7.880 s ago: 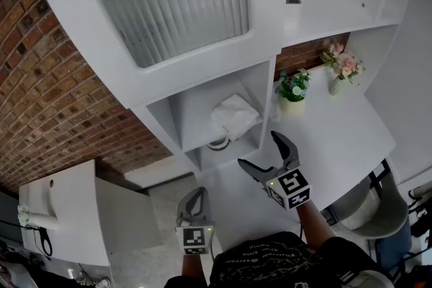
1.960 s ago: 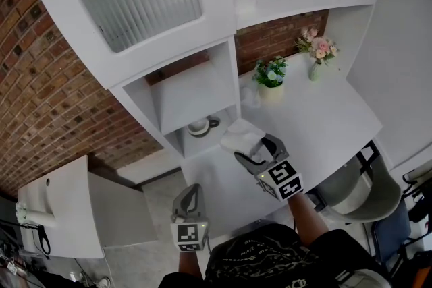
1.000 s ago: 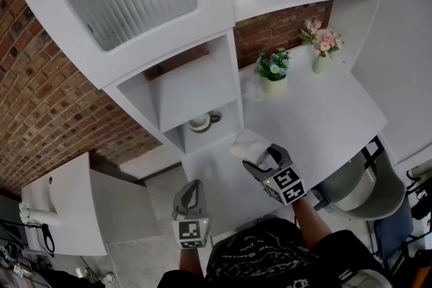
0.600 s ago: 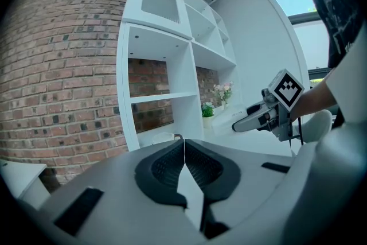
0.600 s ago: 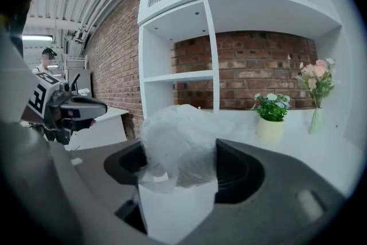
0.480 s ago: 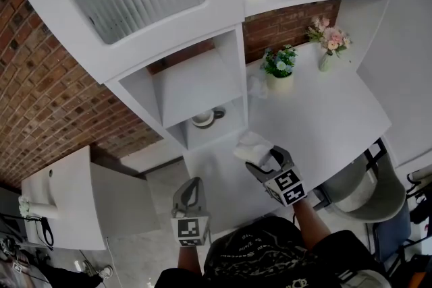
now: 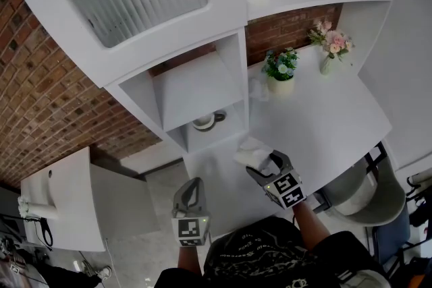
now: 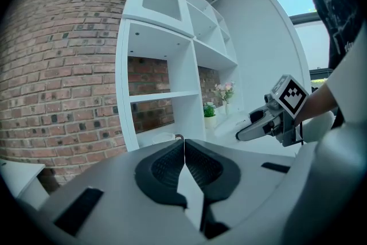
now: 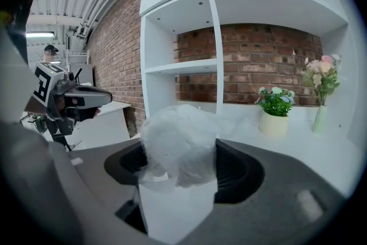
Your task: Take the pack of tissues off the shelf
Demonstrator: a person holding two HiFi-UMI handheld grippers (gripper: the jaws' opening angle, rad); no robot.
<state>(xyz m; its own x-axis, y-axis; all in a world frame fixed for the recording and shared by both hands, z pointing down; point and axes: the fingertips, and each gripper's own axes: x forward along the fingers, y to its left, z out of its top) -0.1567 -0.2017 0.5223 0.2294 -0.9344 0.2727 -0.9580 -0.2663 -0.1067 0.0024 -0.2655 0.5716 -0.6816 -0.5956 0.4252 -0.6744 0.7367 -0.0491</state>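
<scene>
Bright, even light, fisheye edges, maybe soft

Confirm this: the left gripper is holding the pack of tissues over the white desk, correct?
No, the right gripper holds the pack of tissues over the white desk, as the right gripper view shows; the left gripper is shut and empty.

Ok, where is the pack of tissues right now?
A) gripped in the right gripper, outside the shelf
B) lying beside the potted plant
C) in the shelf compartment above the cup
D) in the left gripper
A: the right gripper has its jaws pressed on the pack of tissues, in front of the shelf; the left gripper is shut and empty.
</scene>
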